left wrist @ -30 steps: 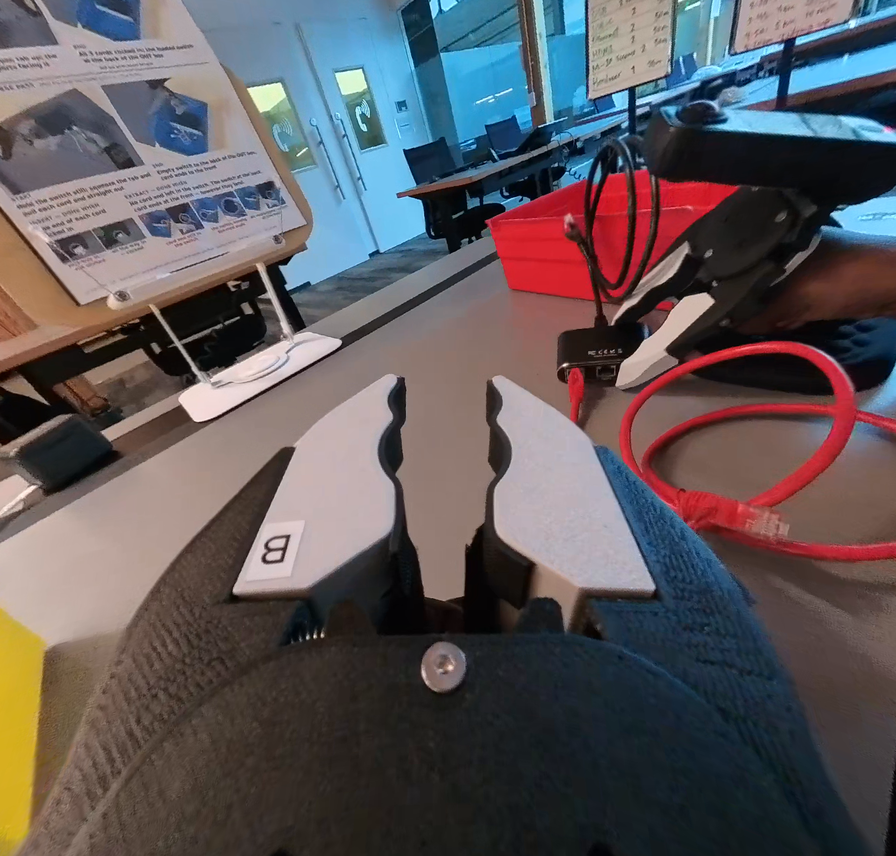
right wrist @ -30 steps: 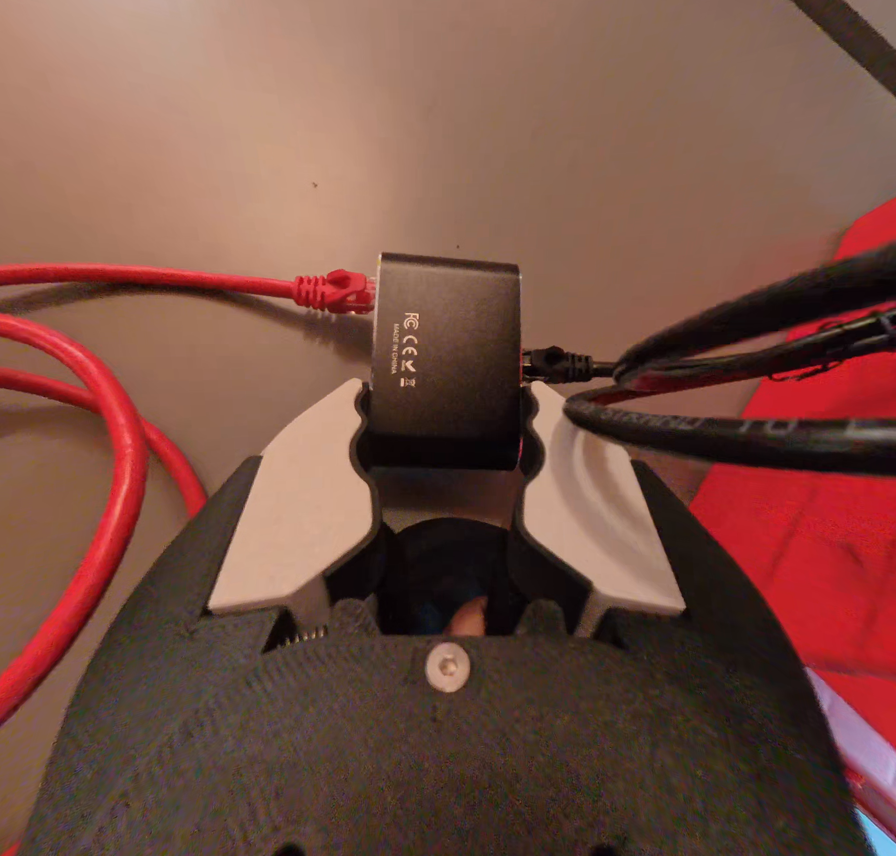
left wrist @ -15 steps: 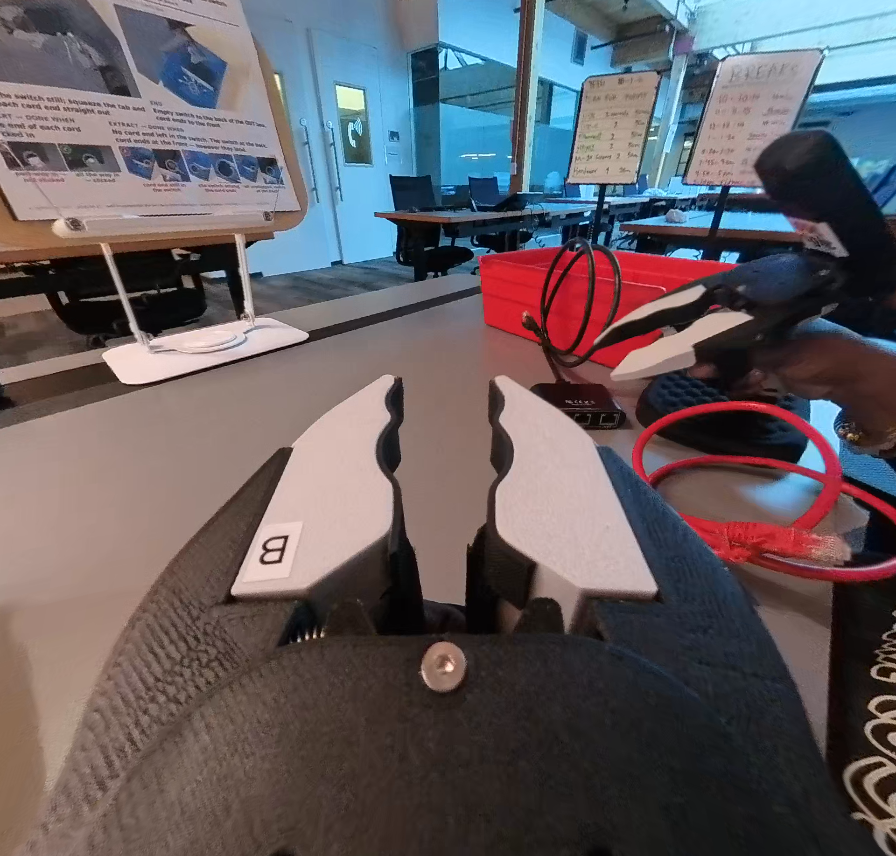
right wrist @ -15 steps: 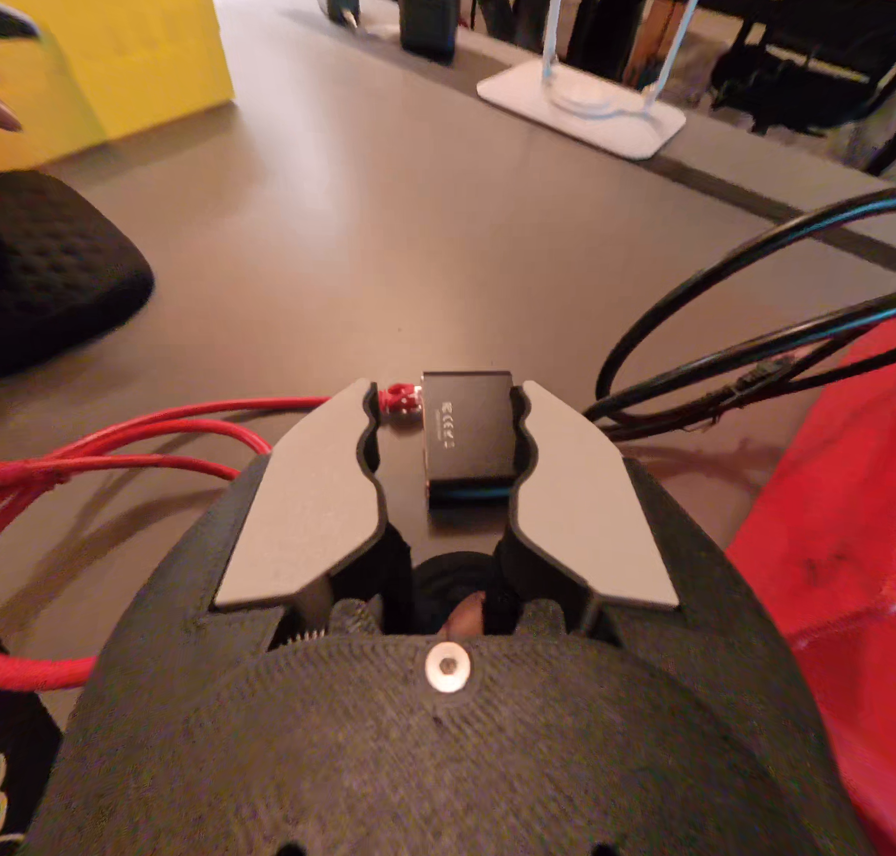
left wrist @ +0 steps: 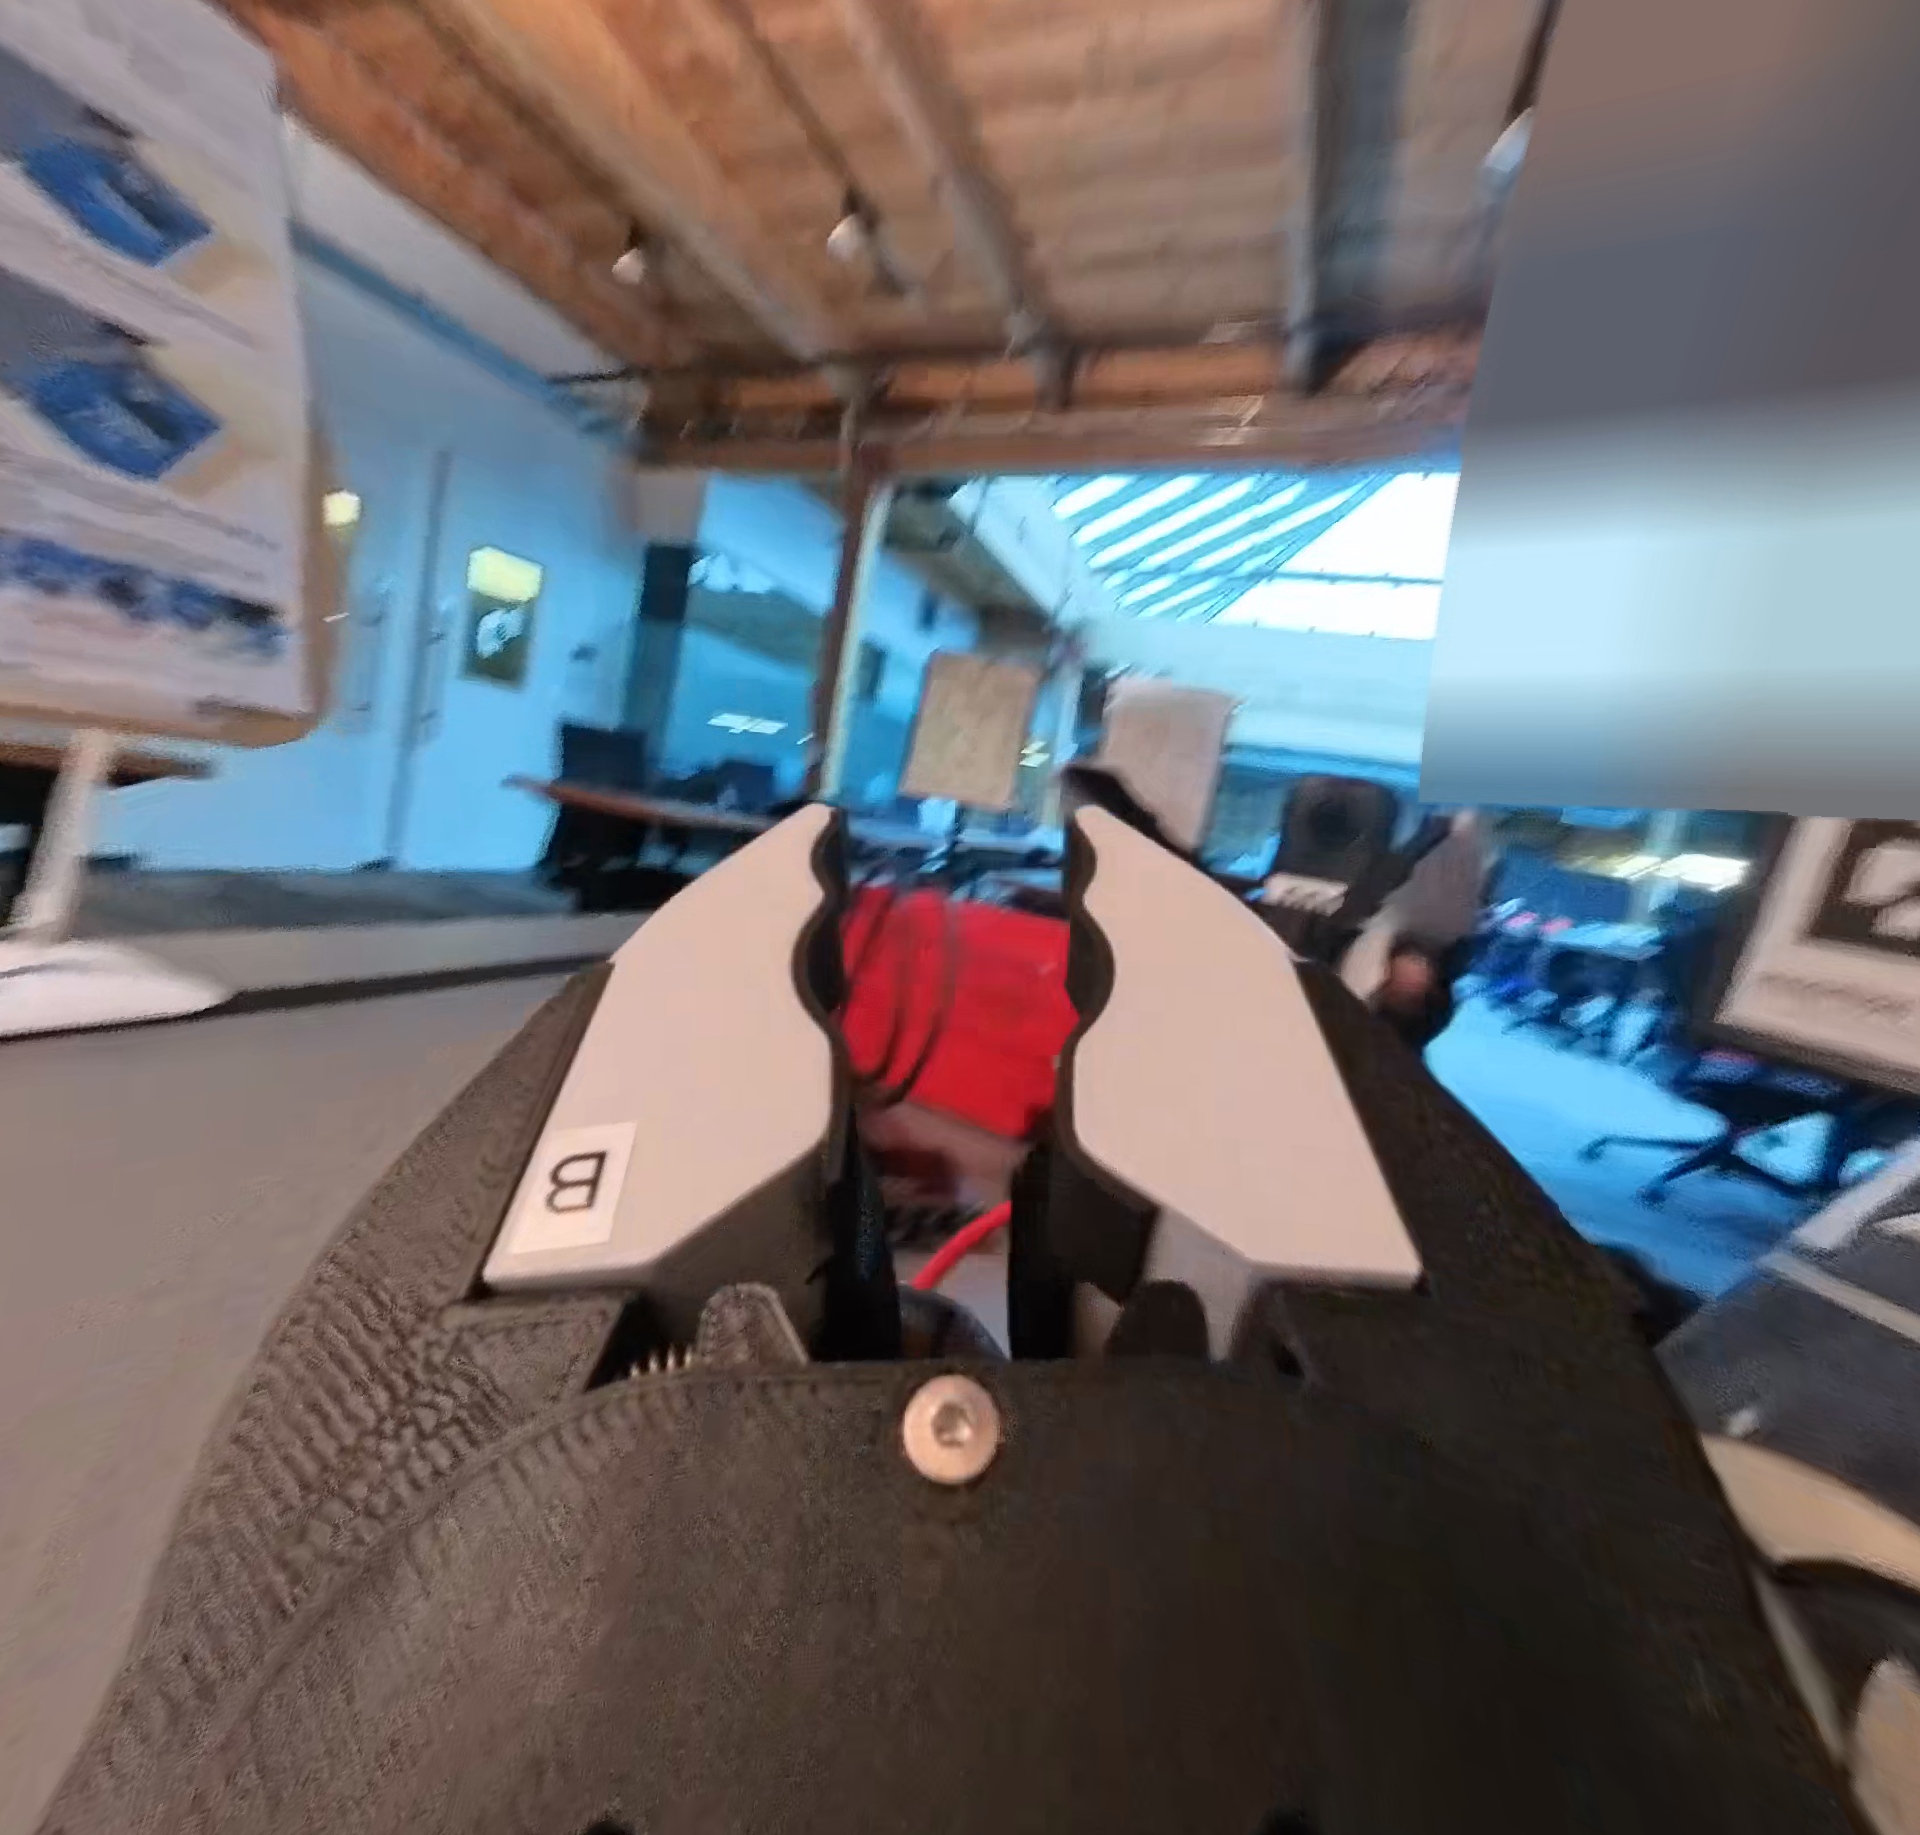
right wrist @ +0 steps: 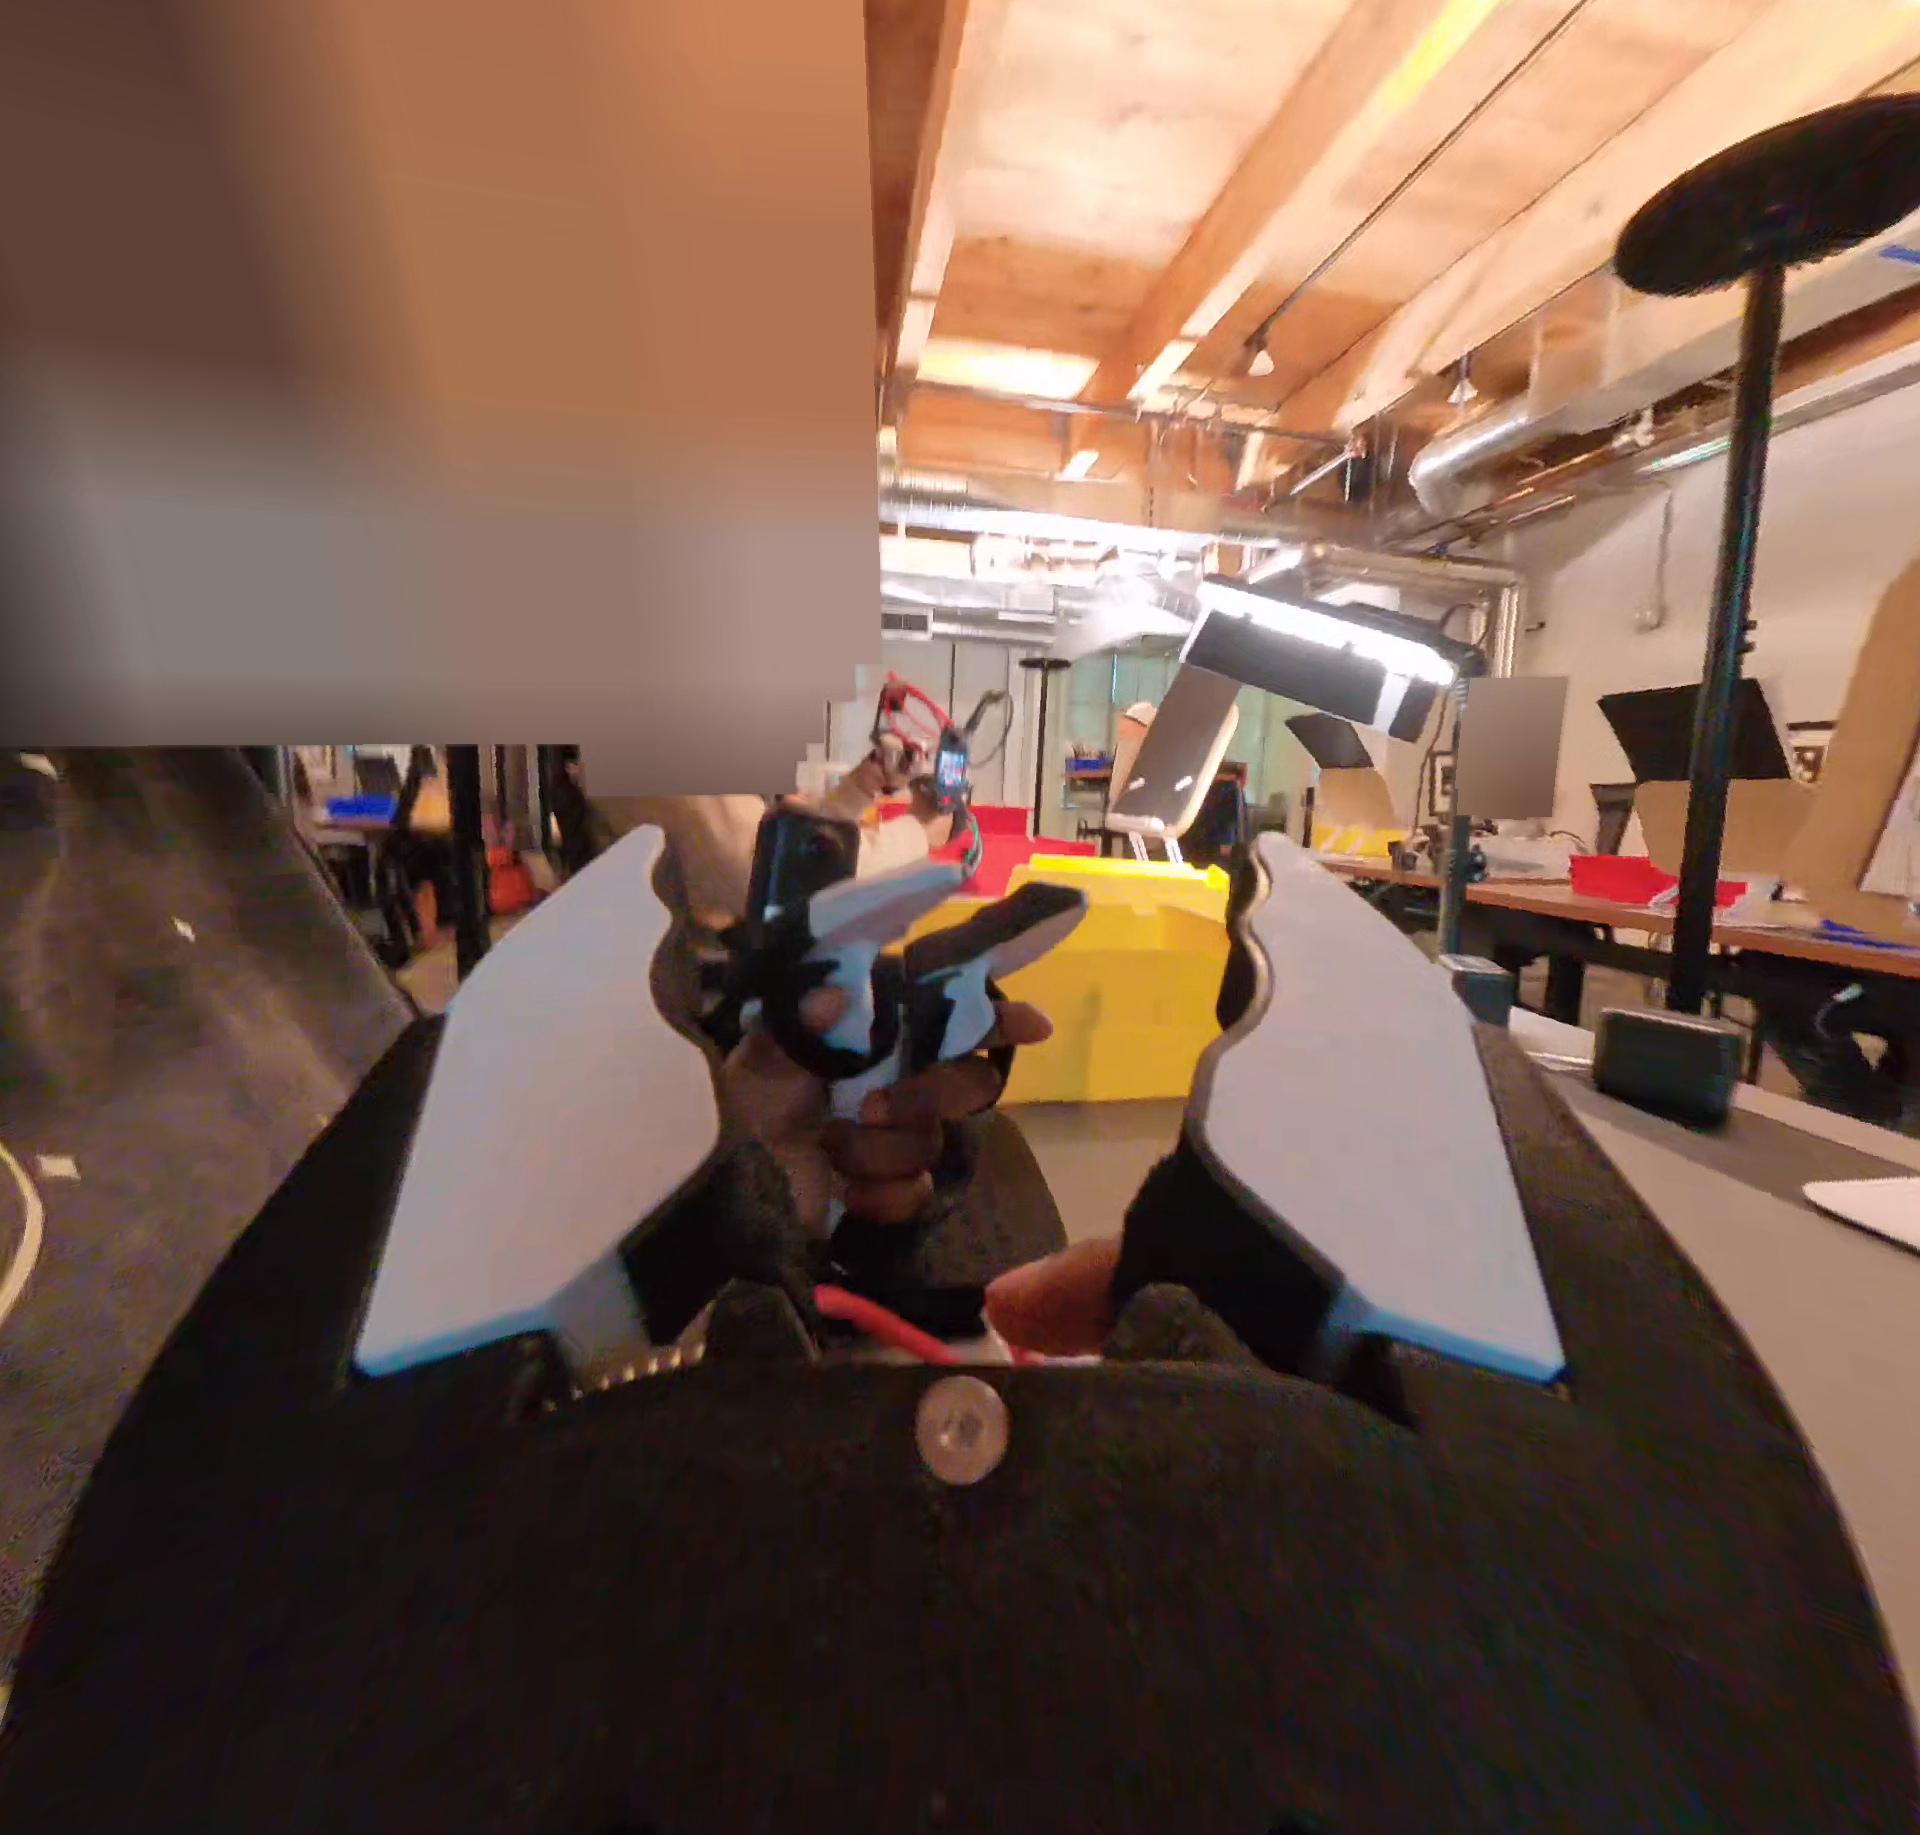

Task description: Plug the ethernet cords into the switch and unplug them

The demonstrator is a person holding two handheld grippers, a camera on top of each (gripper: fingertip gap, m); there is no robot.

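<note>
The left gripper (left wrist: 951,855) is pointing level across the grey tabletop (left wrist: 208,1141), its jaws standing a moderate gap apart and gripping nothing. Through that gap a red bin (left wrist: 956,1006) is showing at the far edge of the tabletop, with loops of black cable (left wrist: 920,996) hanging in front of it. A short run of red ethernet cord (left wrist: 961,1250) is lying on the tabletop low between the finger bases, not touching the fingers. The view is motion-blurred, and the switch cannot be made out in it. A printed instruction board (left wrist: 135,414) is standing at the left edge on a white stand.

The right gripper (right wrist: 951,866) is tilting upward, its jaws spread wide and holding nothing. Between its fingers the other gripper (right wrist: 935,918) is appearing farther off, gripped by a person's hand (right wrist: 894,1110). A piece of red ethernet cord (right wrist: 873,1312) is showing just beyond the finger bases, clear of the pads. A yellow bin (right wrist: 1122,1006) is sitting farther back on the tabletop. A black stand (right wrist: 1725,559) is rising near the right edge. The switch is not visible here either.
</note>
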